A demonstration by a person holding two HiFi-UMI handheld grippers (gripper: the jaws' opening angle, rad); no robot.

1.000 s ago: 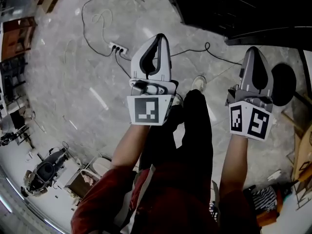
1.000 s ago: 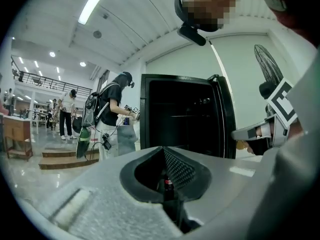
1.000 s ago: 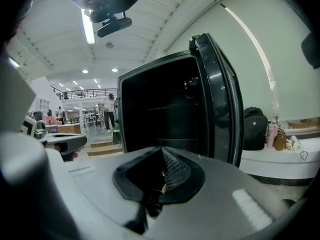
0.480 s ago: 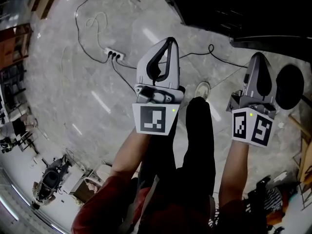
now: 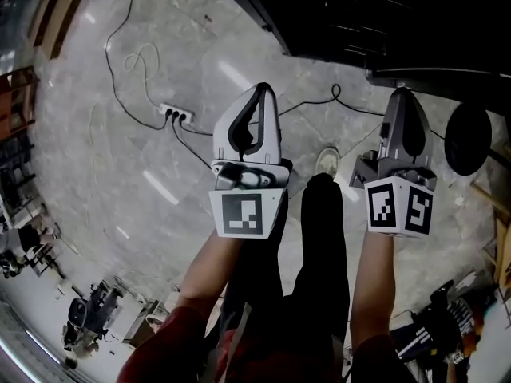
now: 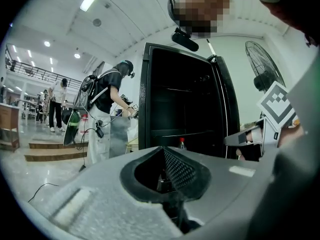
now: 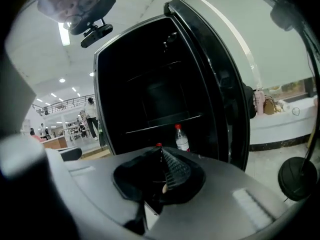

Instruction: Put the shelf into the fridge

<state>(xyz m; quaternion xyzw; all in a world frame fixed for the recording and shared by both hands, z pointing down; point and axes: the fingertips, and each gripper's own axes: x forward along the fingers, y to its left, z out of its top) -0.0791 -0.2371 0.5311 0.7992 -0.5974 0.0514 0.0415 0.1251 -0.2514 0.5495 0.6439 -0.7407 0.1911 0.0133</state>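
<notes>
The black fridge (image 5: pixel 375 14) stands open ahead of me, with dark shelves across its inside (image 7: pixel 155 94) and a clear bottle (image 7: pixel 181 138) low down. It also fills the middle of the left gripper view (image 6: pixel 185 99). I hold my left gripper (image 5: pixel 261 88) over the floor short of the fridge. Its jaws meet at the tip (image 6: pixel 163 149), shut with nothing between them. My right gripper (image 5: pixel 402 92) is level with it on the right, also shut and empty (image 7: pixel 160 148). I see no loose shelf in any view.
A power strip (image 5: pixel 176 115) with trailing cables lies on the marble floor to the left. A round black fan (image 5: pixel 467 138) stands right of the fridge. A person with a backpack (image 6: pixel 107 109) stands left of the fridge. My shoe (image 5: pixel 327 159) shows between the grippers.
Both grippers have sunk lower in front of the fridge. The right one has rolled, so its marker cube faces the head camera more squarely. Both jaws stay shut.
</notes>
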